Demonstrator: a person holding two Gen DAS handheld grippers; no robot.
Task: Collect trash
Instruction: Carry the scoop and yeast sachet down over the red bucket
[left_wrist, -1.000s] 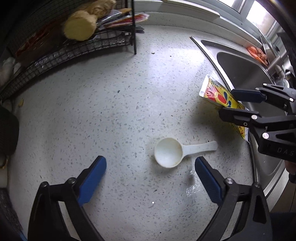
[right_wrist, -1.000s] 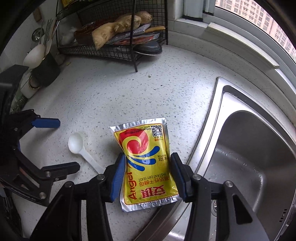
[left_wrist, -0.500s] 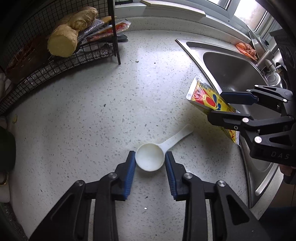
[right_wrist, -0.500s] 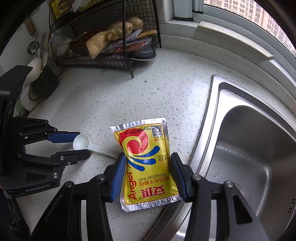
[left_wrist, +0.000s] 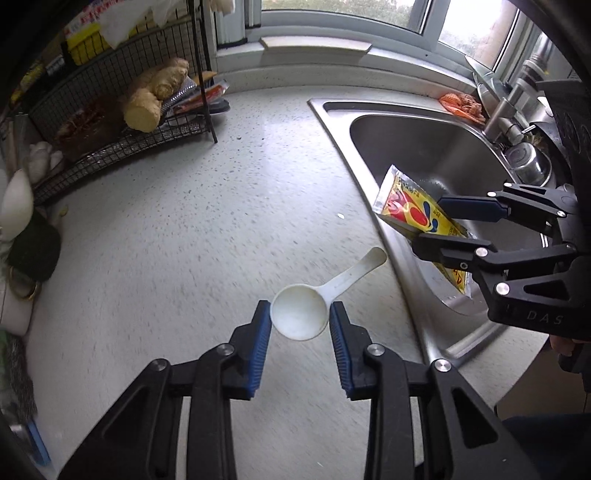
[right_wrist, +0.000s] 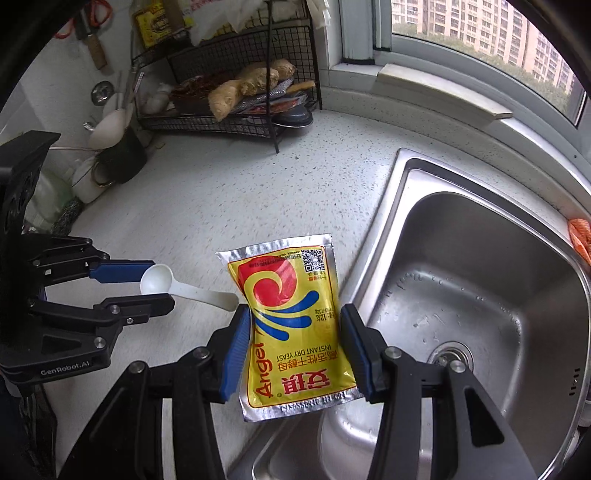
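Observation:
My left gripper (left_wrist: 300, 322) is shut on the bowl of a white plastic scoop (left_wrist: 300, 317) and holds it above the speckled counter, its handle pointing up and right. The scoop also shows in the right wrist view (right_wrist: 157, 279), clamped in the left gripper (right_wrist: 149, 280). My right gripper (right_wrist: 295, 325) is shut on a yellow yeast packet (right_wrist: 291, 317) and holds it lifted over the sink's edge. The packet shows in the left wrist view (left_wrist: 417, 214) between the right gripper's fingers (left_wrist: 469, 208).
A steel sink (right_wrist: 480, 295) fills the right side, with a tap (left_wrist: 506, 110) and an orange cloth (left_wrist: 461, 103) behind it. A black wire rack (right_wrist: 236, 110) with ginger stands at the back. Cups and utensils (right_wrist: 110, 147) crowd the left wall.
My left gripper closed on the scoop and lifted it off the counter. My right gripper rose with the packet, now over the sink's edge.

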